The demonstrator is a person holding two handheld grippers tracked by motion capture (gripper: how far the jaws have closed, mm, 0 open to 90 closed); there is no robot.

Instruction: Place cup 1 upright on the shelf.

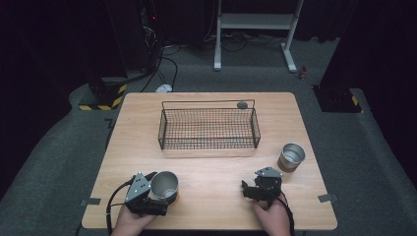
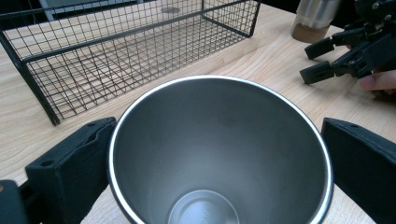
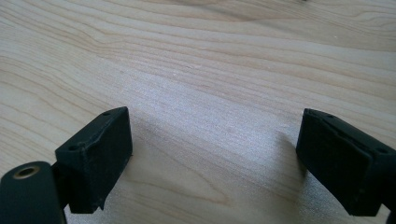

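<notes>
One steel cup (image 2: 219,149) sits between left hand-held gripper (image 2: 219,154) jaws.

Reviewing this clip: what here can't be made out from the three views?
- Left gripper grip: jaws flank the cup; contact unclear in left gripper view.
- Second cup: top cut off by that view's edge.
- Small round thing behind the basket: too small in high view to identify.
- Right gripper: open above table.

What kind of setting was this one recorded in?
Probably a lab or studio recording bay, not a home: a lone wooden table on grey carpet, dark curtains around it, cables and a metal stand behind.
</notes>
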